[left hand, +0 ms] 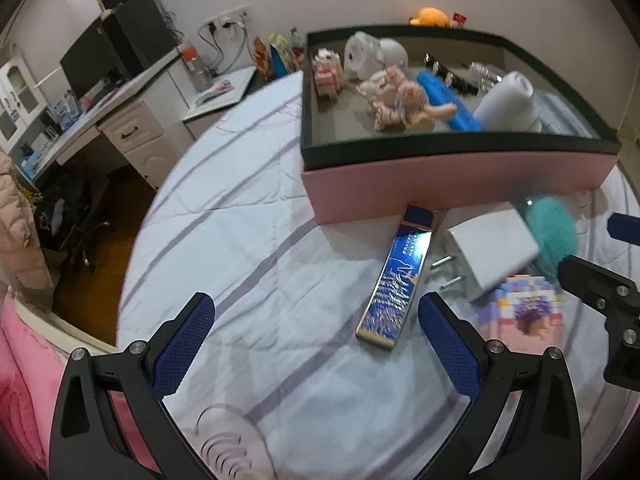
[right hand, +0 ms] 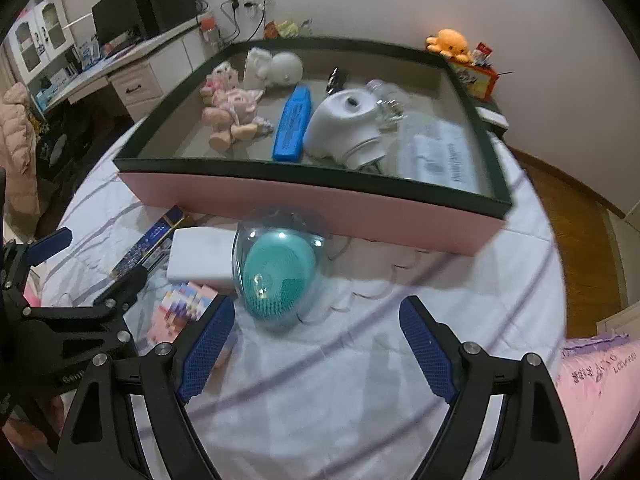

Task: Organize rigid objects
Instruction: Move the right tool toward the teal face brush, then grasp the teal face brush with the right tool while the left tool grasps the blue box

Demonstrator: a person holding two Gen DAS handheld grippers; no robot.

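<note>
A pink box with a dark rim (left hand: 460, 176) (right hand: 320, 204) stands on the bed and holds plush toys, a blue case and a white device. In front of it lie a shiny blue flat box (left hand: 396, 280) (right hand: 148, 244), a white charger (left hand: 492, 252) (right hand: 200, 256), a teal brush in a clear shell (left hand: 554, 232) (right hand: 276, 276) and a pink card (left hand: 524, 312) (right hand: 180, 312). My left gripper (left hand: 316, 340) is open and empty, just left of the blue flat box. My right gripper (right hand: 316, 344) is open and empty, just before the teal brush.
The bed has a white striped sheet (left hand: 248, 216). A desk with drawers and a monitor (left hand: 132, 128) stands beyond the bed on the left. A pink quilt (right hand: 600, 392) lies at the right. An orange plush (right hand: 448, 44) sits behind the box.
</note>
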